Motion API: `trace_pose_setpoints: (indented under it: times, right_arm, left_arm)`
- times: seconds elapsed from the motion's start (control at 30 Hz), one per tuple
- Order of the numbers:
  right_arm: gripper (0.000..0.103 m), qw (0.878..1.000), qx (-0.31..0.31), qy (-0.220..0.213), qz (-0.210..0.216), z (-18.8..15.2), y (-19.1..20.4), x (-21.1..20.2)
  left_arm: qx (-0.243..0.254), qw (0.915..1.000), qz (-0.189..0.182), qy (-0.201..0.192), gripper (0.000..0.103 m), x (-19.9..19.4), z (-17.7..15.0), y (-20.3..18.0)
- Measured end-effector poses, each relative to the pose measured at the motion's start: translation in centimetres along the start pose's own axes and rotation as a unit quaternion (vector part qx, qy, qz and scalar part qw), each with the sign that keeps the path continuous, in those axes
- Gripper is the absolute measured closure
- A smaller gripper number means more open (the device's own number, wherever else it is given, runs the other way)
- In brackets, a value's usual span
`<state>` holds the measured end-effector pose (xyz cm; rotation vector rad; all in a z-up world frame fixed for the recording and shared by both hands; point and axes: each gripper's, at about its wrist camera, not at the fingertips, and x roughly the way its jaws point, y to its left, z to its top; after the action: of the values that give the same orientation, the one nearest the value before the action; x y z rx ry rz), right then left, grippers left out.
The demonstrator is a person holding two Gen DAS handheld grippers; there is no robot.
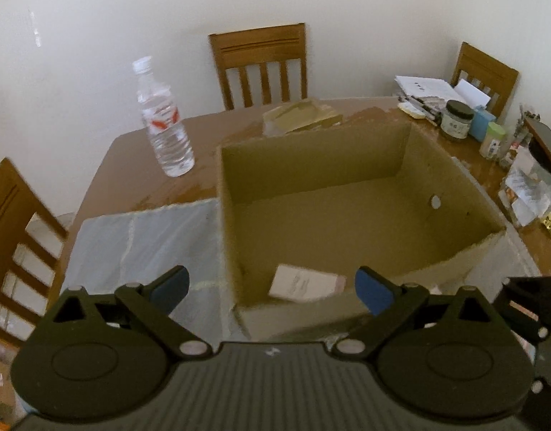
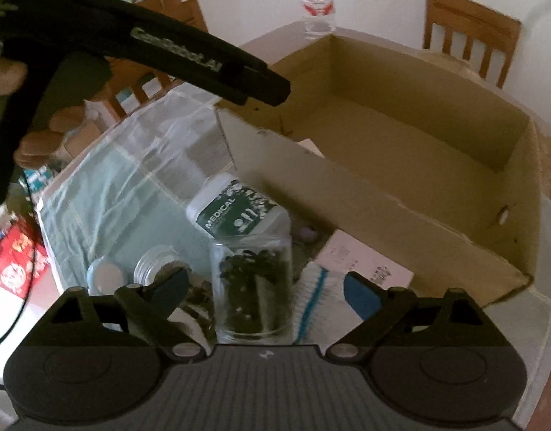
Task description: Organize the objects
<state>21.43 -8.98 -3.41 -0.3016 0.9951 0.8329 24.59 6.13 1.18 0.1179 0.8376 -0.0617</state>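
Observation:
An open cardboard box stands on the table, with a small white carton lying in its near corner. My left gripper hovers open over that corner, nothing between its fingers. In the right wrist view the same cardboard box is at the right. In front of it, on a pale cloth, lie a clear jar of dark bits, a green and white medical bottle, a white carton and a blue-striped bag. My right gripper is open around the jar, pads apart from it.
A water bottle stands on the table left of the box. Jars, papers and packets crowd the table's right side. Wooden chairs ring the table. Two loose lids lie left of the jar. A person's hand shows at upper left.

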Motion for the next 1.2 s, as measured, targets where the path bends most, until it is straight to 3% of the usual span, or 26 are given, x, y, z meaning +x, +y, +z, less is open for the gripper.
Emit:
trace_pose_setpoints:
  times: [0.13, 0.27, 0.53, 0.73, 1.0, 1.03, 1.13, 1.2]
  right_arm:
    - [0.023, 1.000, -0.010, 0.014, -0.011, -0.2, 0.6, 1.2]
    - [0.044, 0.999, -0.014, 0.029, -0.014, -0.3, 0.9, 1.9]
    - [0.045, 0.999, -0.033, 0.024, -0.022, 0.4, 1.4, 0.8]
    - [0.045, 0.998, -0.054, -0.003, -0.041, 2.3, 0.9, -2.9]
    - [0.044, 0.993, -0.041, -0.050, -0.099, 7.9, -2.5, -5.2]
    - [0.042, 0.993, -0.034, -0.050, -0.102, 8.4, -3.0, -5.2]
    - [0.022, 0.991, -0.018, -0.058, -0.118, 9.0, -3.8, -5.0]
    - [0.018, 0.990, -0.015, -0.063, -0.123, 8.9, -4.0, -5.1]
  left_arm:
    - [-0.013, 0.9998, 0.014, 0.005, 0.004, -0.9, -2.0, 1.2]
    - [-0.032, 0.9991, 0.025, 0.010, 0.004, -1.5, -3.9, 2.3]
    - [-0.062, 0.9971, 0.035, 0.028, 0.004, -1.9, -7.1, 3.9]
    - [-0.079, 0.9958, 0.032, 0.032, 0.004, -2.1, -8.6, 4.7]
    - [-0.079, 0.9962, 0.020, 0.032, 0.004, -2.0, -9.2, 4.8]
    - [-0.078, 0.9963, 0.018, 0.031, 0.004, -2.1, -9.2, 4.7]
    - [-0.075, 0.9967, 0.015, 0.028, 0.004, -2.1, -9.3, 4.8]
    - [-0.070, 0.9971, 0.015, 0.026, 0.004, -2.1, -9.4, 4.9]
